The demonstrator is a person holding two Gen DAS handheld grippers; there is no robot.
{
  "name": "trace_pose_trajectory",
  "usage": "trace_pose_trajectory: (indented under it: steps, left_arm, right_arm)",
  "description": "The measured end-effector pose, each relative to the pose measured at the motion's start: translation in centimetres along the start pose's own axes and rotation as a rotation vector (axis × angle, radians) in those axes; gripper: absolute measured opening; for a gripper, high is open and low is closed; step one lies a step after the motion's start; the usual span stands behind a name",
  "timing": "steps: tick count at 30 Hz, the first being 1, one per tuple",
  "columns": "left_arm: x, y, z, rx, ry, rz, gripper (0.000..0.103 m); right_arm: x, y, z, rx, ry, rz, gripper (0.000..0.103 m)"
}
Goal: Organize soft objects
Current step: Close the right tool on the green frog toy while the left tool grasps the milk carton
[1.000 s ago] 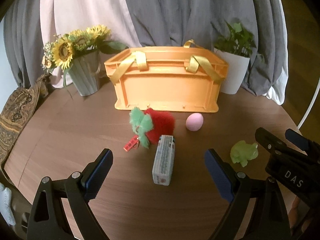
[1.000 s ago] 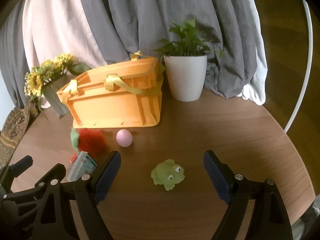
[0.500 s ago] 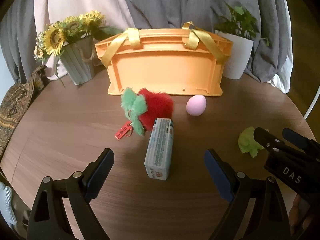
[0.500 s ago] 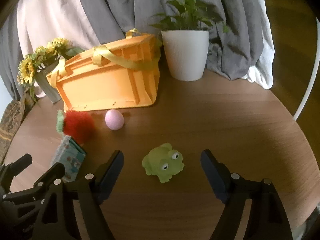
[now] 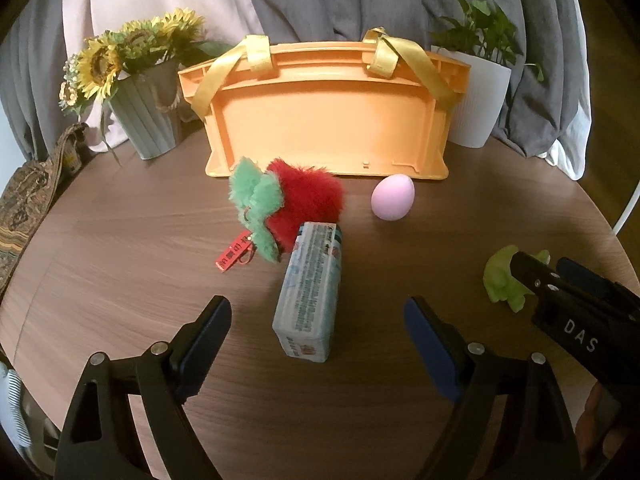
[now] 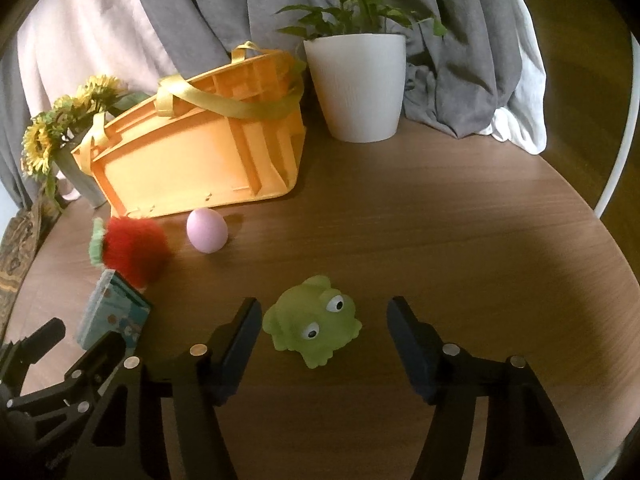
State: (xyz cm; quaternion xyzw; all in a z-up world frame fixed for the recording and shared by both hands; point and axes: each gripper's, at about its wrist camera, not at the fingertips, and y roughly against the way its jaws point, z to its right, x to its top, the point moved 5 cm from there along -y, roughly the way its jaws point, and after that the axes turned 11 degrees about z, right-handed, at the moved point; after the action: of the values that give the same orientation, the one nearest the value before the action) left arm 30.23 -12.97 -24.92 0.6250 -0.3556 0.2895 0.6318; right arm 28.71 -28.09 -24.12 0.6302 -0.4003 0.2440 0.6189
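On the round wooden counter [image 5: 120, 280] four soft things lie in front of an orange basket [image 5: 328, 120] with yellow straps: a red plush strawberry [image 5: 308, 200], a pink egg [image 5: 392, 197], a pack of tissues [image 5: 312, 292] and a green rubber frog [image 6: 316, 320]. The basket stands at the back, between a vase of sunflowers [image 5: 136, 92] and a white plant pot [image 6: 358, 84]. I cannot see inside the basket.

The person holds one tool in each hand. The left tool [image 5: 318, 344] is released, with its jaws wide, and the tissue pack lies between them, not touched by either pad. Its jaws have just been closing a little. The right tool [image 6: 320, 344] has the frog between its jaws. They have just been closing clearly, but the pads do not press yet: one is just beside the frog, and a gap remains at the other.

I judge that the task is at its beginning, at the step of grasping, both hands together. The next move calls for closing each tool until the pads hold firmly. The frog is soft and can deform or slip out, so the grip should be centred on its body. After that, each thing must be lifted over the basket rim and let go inside.
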Motion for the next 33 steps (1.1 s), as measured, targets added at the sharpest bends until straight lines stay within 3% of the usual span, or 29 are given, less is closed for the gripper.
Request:
trace_pose_trajectory:
  steps: [14,17,22,25,32,33]
  left_arm:
    - [-0.2,-0.8,0.1,-0.01,0.001,-0.007,0.078]
    - [-0.2,-1.1,0.1,-0.015,0.003,-0.015,0.072]
    - [-0.4,-1.3,0.0,-0.018,0.003,-0.021,0.067]
    - [-0.5,-1.3,0.0,-0.018,0.006,-0.026,0.061]
    - [-0.6,-1.6,-0.2,-0.025,0.022,-0.039,0.028]
    - [-0.7,-1.6,-0.3,-0.029,0.023,-0.04,0.028]
  right_arm:
    - [-0.5,-1.0,0.2,0.015,-0.014,-0.016,0.051]
    - [-0.6,-1.0,-0.1,0.029,-0.012,-0.015,0.043]
    - [-0.6,-1.0,-0.2,0.027,-0.012,-0.012,0.042]
    - [-0.5,-1.0,-0.3,0.028,0.004,-0.006,0.04]
    - [0.0,-0.5,-0.7,0.051,0.02,0.012,0.035]
    - [0.1,-0.5,-0.8,0.052,0.024,0.013,0.035]
